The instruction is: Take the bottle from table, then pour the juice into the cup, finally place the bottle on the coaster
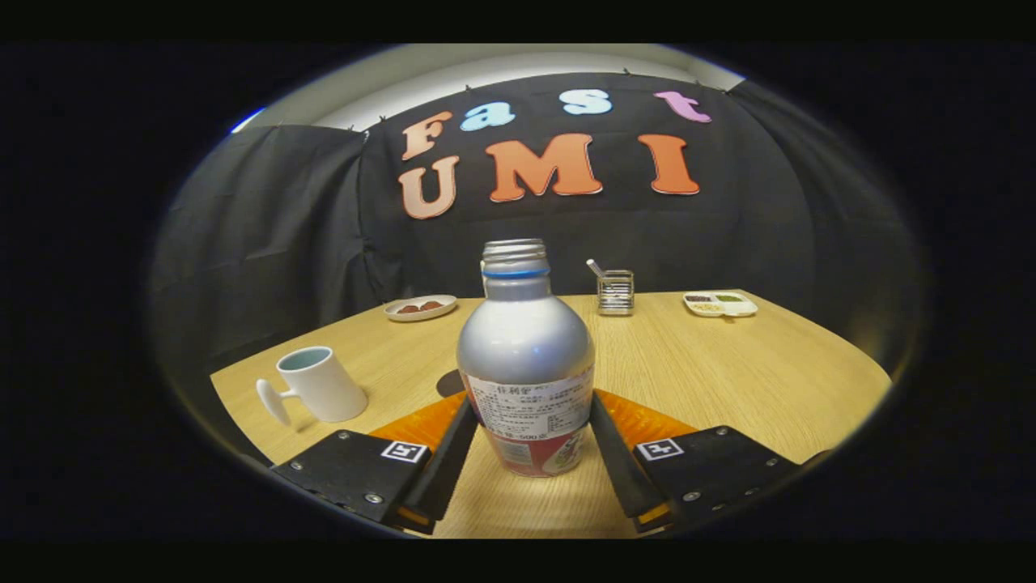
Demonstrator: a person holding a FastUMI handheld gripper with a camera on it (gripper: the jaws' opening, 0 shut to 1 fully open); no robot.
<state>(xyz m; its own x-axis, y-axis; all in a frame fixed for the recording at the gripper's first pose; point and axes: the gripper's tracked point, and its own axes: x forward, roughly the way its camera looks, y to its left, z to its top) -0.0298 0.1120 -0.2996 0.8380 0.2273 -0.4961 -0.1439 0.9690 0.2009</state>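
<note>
In the gripper view the tongs (530, 437) pinch the bottle (524, 356) low on its body, one finger pressed to each side of the label, so the bottle stands upright between them with its neck open and no cap on it. Whether its base rests on the desk (728, 372) or is just clear of it I cannot tell. The orange coaster (647, 421) lies just behind the bottle, showing on both sides of it, and the white cup (321, 382) stands off to the left, well apart, leaning in this lens with its handle turned outward. By my reading the taking step is in hand or just achieved; the pour into the cup and the setting down on the coaster are both left to do. The desk is pale wood; at its far edge sit a small plate (420, 308), a clear holder (615, 292) and a divided tray (720, 304), against black cloth walls.
</note>
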